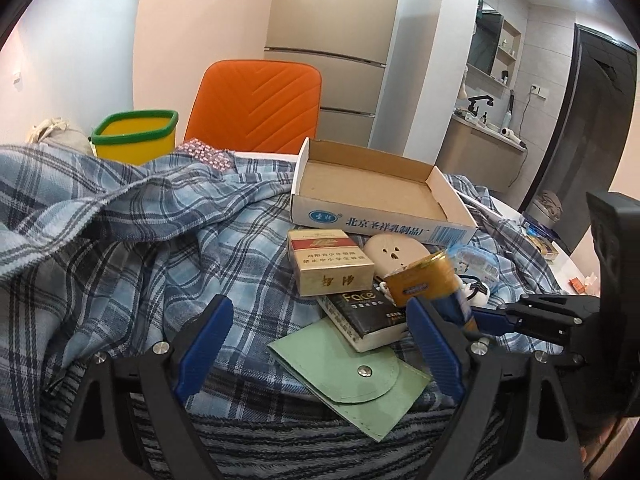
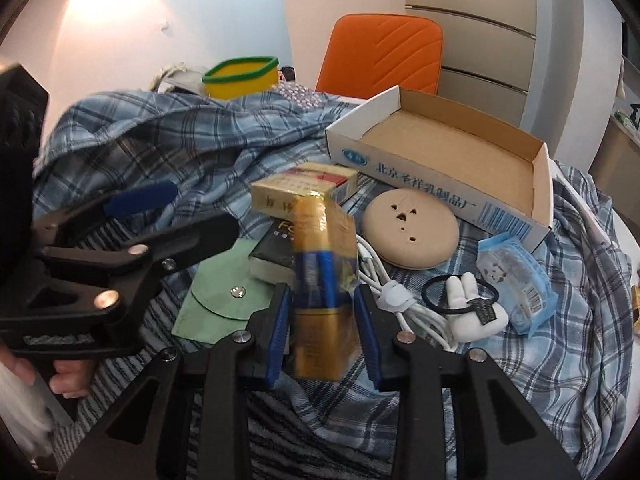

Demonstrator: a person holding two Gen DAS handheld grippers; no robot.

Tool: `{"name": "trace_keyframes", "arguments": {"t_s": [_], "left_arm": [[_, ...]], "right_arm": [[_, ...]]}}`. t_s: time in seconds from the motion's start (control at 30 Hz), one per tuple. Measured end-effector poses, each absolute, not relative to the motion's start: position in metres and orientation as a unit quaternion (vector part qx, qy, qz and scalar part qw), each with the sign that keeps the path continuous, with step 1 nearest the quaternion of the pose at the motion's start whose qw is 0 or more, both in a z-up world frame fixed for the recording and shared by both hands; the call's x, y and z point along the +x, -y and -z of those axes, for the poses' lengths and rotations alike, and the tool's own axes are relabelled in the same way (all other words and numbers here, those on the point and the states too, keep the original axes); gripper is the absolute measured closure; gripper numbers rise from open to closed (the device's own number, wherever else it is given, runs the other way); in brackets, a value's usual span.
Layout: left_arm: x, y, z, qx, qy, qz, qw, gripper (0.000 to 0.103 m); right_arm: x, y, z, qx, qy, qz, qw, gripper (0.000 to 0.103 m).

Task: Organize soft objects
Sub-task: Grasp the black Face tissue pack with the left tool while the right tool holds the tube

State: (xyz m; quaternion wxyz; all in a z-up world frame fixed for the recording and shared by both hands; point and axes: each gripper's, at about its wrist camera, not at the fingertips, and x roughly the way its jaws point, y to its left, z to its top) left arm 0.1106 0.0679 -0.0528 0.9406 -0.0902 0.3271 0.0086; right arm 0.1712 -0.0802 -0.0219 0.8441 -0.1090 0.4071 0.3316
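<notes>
Left gripper [image 1: 320, 344]: fingers spread over the green pouch [image 1: 352, 376], nothing held. Black box [image 2: 276, 252]: partly hidden. Right gripper [image 2: 324, 320]: fingers pinch the gold-and-blue pack [image 2: 324, 248], above the plaid cloth [image 1: 120, 216]; its label is unreadable. Cardboard tray [image 2: 536, 184]: beyond.

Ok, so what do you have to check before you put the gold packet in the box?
1. Right gripper shut on the gold packet: ok.
2. Packet lifted off the plaid cloth: cannot tell.
3. Cardboard box open with bare floor: ok.
4. Left gripper open, holding nothing: ok.
5. Red and gold pack lies between packet and box, so go over it: not ok.
</notes>
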Motion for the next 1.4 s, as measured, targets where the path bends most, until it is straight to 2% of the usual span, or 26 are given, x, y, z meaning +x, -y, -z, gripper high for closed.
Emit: {"name": "trace_keyframes", "arguments": {"t_s": [0.03,0.17,0.23,0.4,0.7,1.0,1.17,1.3,1.4], "left_arm": [[0.11,-0.067,0.052,-0.087,-0.325,-0.008,0.942,0.013],[0.107,-0.062,0.048,-0.075,-0.32,-0.001,0.945,0.013],[0.108,-0.061,0.045,-0.073,-0.323,0.002,0.943,0.018],[0.122,-0.051,0.04,-0.054,-0.369,0.003,0.928,0.022],[0.174,-0.023,0.056,-0.036,-0.484,-0.053,0.873,0.023],[0.184,-0.015,0.082,-0.054,-0.497,-0.052,0.864,0.032],[0.181,-0.022,0.083,-0.069,-0.494,-0.052,0.865,0.034],[0.177,-0.027,0.084,-0.076,-0.495,-0.055,0.864,0.052],[0.173,-0.033,0.081,-0.091,-0.49,-0.043,0.866,0.053]], "right_arm": [[0.172,0.083,0.022,-0.105,-0.407,-0.321,0.849,0.085],[0.172,0.098,0.012,-0.075,-0.384,-0.307,0.868,0.086],[0.169,0.109,0.002,-0.056,-0.357,-0.292,0.885,0.086],[0.17,0.134,-0.012,-0.009,-0.311,-0.212,0.926,0.086],[0.187,0.152,-0.004,0.032,-0.348,-0.172,0.921,0.086],[0.186,0.152,-0.002,0.028,-0.35,-0.177,0.92,0.086],[0.187,0.149,-0.001,0.025,-0.352,-0.18,0.918,0.086],[0.186,0.147,-0.001,0.02,-0.353,-0.18,0.918,0.086],[0.185,0.144,-0.001,0.01,-0.35,-0.179,0.92,0.086]]}}
